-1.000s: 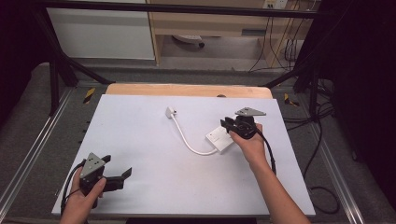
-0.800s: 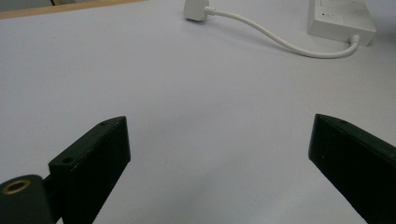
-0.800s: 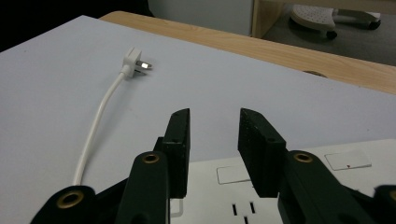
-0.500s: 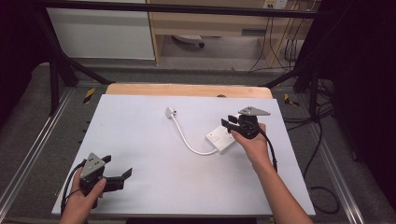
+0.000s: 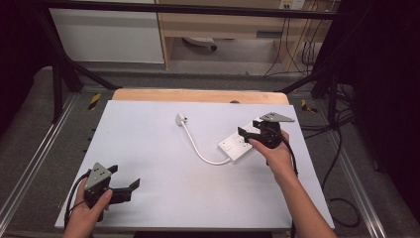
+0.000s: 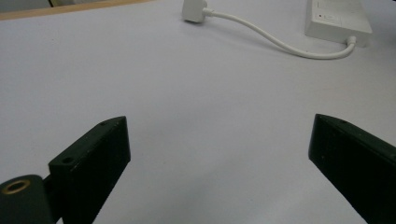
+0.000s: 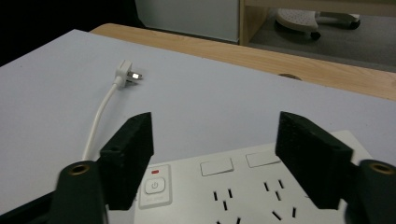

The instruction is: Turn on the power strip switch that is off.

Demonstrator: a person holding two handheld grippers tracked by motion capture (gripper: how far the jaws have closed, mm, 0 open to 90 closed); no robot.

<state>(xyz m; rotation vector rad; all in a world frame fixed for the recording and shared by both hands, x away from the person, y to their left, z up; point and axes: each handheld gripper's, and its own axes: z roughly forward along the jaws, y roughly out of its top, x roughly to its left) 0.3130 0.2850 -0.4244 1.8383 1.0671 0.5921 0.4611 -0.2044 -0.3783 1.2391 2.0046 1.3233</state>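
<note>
Near me, on the left, I am holding my left gripper (image 5: 130,188) just over the bare white table (image 5: 148,148). Its jaws are standing wide apart with nothing between them, and it is just waiting.

Farther out on the right, I am holding my right gripper (image 5: 246,133) over the white power strip (image 5: 236,147). Its jaws have just been opening. In the right gripper view they are standing apart above the strip, and I am not seeing them squeeze anything. The strip is lying flat on the table.

From the strip, the white cord (image 5: 198,148) is curving away to the far left, and the plug (image 5: 181,119) is lying at its end.

I think I am letting go of the strip right now. Next I am probably going for the plug, so I need to reach far and left and pinch it gently.
</note>
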